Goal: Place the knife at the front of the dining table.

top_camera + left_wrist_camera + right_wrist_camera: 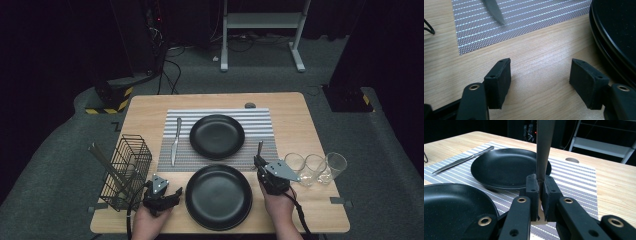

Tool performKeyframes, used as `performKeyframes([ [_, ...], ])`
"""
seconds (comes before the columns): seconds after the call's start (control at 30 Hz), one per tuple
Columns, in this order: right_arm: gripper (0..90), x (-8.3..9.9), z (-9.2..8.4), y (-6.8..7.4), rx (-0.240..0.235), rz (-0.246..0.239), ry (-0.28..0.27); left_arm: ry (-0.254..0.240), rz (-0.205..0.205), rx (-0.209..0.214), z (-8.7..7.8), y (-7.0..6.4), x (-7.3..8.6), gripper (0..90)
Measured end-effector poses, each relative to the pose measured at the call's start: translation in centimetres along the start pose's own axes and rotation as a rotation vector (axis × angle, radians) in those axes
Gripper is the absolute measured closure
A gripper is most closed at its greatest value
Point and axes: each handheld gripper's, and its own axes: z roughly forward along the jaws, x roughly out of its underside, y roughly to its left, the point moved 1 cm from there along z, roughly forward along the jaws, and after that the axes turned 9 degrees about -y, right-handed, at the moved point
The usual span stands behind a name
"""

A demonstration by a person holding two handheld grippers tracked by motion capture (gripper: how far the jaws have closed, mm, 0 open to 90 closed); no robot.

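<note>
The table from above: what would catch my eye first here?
Two black plates: one plate on the striped placemat, a nearer plate on bare wood between the person's hands. The right gripper pinches an upright utensil handle; the left gripper is open over bare wood. A knife lies on the placemat's left.

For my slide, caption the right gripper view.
Right gripper clamps a grey utensil handle upright before two black plates.

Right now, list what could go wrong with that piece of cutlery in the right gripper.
1. The right gripper pinches only the utensil handle near its end; it could pivot or slip.
2. Three glasses stand close beside that hand; a swing might topple them.
3. The near plate overhangs the placemat; a bump could shift it.
</note>
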Motion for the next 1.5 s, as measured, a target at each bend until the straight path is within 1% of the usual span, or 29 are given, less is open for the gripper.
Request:
performKeyframes([
  [0.07,84.2,-0.1,0.2,-0.1,-0.001,0.005,0.01,0.0,0.0,0.002,0.0,0.0,0.0,33.7],
  [0.13,84.3,-0.3,0.5,-0.2,0.007,-0.004,0.019,-0.002,-0.002,0.006,0.0,0.0,0.0,32.8],
  [0.23,84.3,-0.6,0.9,-0.4,0.021,0.003,0.026,0.002,0.002,0.015,0.0,0.0,0.0,30.9],
  [0.3,84.3,-0.7,1.2,-0.4,0.026,-0.001,0.032,0.002,0.013,0.024,0.0,-0.1,0.0,30.9],
  [0.43,84.2,-1.0,2.0,-0.5,0.041,0.002,0.045,0.002,0.015,0.034,0.0,-0.1,0.0,30.6],
  [0.5,84.3,-1.1,2.5,-0.5,0.046,0.013,0.057,0.002,0.014,0.039,0.0,-0.1,0.0,29.4],
  [0.73,84.3,-1.3,4.1,-0.3,0.053,0.004,0.087,0.001,0.009,0.056,-0.1,0.0,0.0,28.2],
  [0.8,84.2,-1.4,4.5,-0.3,0.056,0.009,0.095,0.001,0.009,0.057,-0.1,0.0,0.1,28.0],
  [0.93,84.2,-1.5,4.9,-0.5,0.06,0.016,0.1,0.001,0.015,0.065,-0.1,-0.1,0.1,27.9],
  [1.07,84.2,-1.6,5.3,-0.5,0.059,0.011,0.111,0.001,0.016,0.066,-0.1,-0.1,0.1,27.9],
  [1.17,84.2,-1.6,5.5,-0.6,0.061,0.019,0.118,0.0,0.013,0.072,-0.1,-0.1,0.1,27.9],
  [1.33,84.2,-1.4,5.8,-0.9,0.074,0.025,0.135,0.0,0.015,0.074,-0.1,-0.1,0.1,27.9],
  [1.5,84.2,-1.1,6.1,-1.1,0.078,0.03,0.151,0.001,0.023,0.081,-0.1,-0.1,0.1,27.9],
])
